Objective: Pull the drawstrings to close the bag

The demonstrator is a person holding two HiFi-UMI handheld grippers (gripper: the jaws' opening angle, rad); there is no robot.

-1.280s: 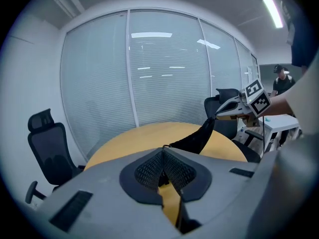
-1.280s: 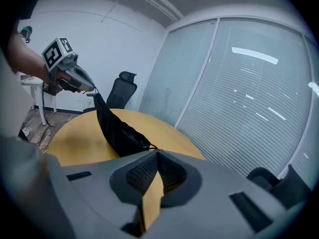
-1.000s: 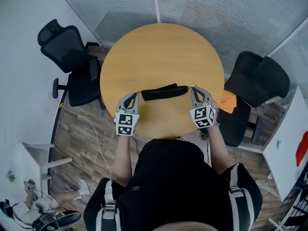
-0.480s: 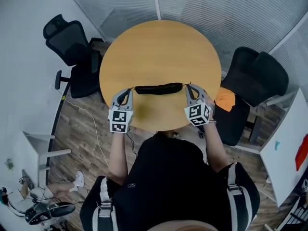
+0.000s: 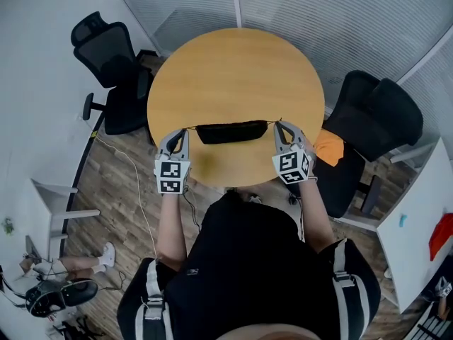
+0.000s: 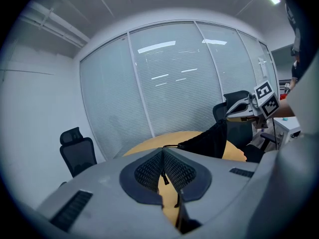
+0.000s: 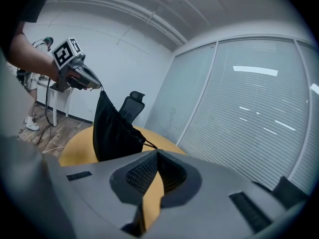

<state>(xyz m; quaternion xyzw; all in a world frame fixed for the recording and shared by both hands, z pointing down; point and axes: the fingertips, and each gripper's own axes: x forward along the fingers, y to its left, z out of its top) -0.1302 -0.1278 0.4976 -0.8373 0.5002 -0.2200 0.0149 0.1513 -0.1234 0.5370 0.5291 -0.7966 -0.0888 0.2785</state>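
Both pairs of fingers are pinched right together, each with only a thin cord between the pads. The left gripper (image 6: 162, 153) has the left drawstring (image 6: 170, 146) nipped between its ribbed pads, with a short tail of cord showing down in the gap. The right gripper (image 7: 157, 153) is clamped on the right drawstring (image 7: 149, 144), which runs from its tips straight to the bag's gathered corner.

Out from there, the black bag (image 5: 232, 131) is strung tight between the two grippers, left to right. It sits over the near part of the round wooden table (image 5: 233, 69), and its mouth looks drawn into a narrow strip. From the gripper views it seems to hang off the cords, not lie flat, though I can't say whether its bottom touches the wood.

Now the risks. The grip is on thin cord alone, so a harder outward tug could slide a string through the pads and the bag would drop or swing. An uneven pull would drag the bag to one side. And with the mouth apparently cinched, more force only strains the cord channel.
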